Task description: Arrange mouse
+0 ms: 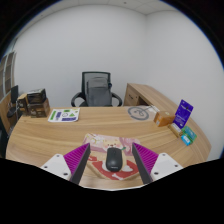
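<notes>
Your claw (112, 165) is spread wide, and the mouse (113, 159) sits between its two pads (77, 157) with a clear gap on each side; nothing is gripped. The mouse is dark, low and rounded, and it rests on a patterned mouse mat (112, 153) at the near edge of the wooden surface (60, 135), right in front of you.

Expect the mouse to be light and rigid, with a smooth plastic shell that curves away from the pads. That curve is the risk: if you pinch high on the dome, it will likely squirt out forward or upward. Take it low, across its two long sides, near the middle of its length, where the flanks are nearest to parallel. Keep the claw square to the body so both pads meet it together; one pad landing first would probably just spin it on the mat. A moderate squeeze should do, since the shell will not give and buttons could be pressed by a grip placed too far forward. I cannot tell whether a cable trails from it, so lift gently at first.

Farther off, a black office chair (96, 88) stands behind the surface, a green-and-white sheet (64, 115) lies far left, boxes (34, 101) stand at the far left corner, and a blue card (183, 111) stands on the right.
</notes>
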{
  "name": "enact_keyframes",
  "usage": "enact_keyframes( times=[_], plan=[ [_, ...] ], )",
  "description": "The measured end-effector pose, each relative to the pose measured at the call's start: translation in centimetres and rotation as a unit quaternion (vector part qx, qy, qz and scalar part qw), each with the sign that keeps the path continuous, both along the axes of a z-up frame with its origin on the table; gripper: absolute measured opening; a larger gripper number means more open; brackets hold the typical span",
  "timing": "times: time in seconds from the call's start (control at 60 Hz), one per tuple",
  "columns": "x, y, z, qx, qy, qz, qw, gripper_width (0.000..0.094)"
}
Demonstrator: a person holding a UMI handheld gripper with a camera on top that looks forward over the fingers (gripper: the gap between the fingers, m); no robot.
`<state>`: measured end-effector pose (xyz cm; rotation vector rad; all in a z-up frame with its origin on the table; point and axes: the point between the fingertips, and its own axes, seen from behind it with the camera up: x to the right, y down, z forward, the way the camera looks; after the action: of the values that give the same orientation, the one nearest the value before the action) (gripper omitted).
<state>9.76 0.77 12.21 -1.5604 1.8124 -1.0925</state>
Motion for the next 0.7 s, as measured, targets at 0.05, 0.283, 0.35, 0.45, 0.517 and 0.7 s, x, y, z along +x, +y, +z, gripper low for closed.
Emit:
enact_keyframes(
  times=[0.05,0.283,0.35,0.45,0.517,0.7],
  plan=[
    [-2.4,2.1,3.3,-0.002,-0.012,0.025,1.000,0.0864],
    [-16.5,8.7,11.5,0.014,-0.009,0.065,0.998,0.0863],
    [-19.9,9.8,12.5,0.013,-0.002,0.070,0.997,0.0863],
    [-24.6,10.9,12.5,0.009,0.012,0.068,0.998,0.0863],
    [-27.0,11.3,12.2,0.011,0.015,0.069,0.997,0.0864],
    [-30.5,12.4,12.0,0.005,0.028,0.070,0.997,0.0864]
  ],
)
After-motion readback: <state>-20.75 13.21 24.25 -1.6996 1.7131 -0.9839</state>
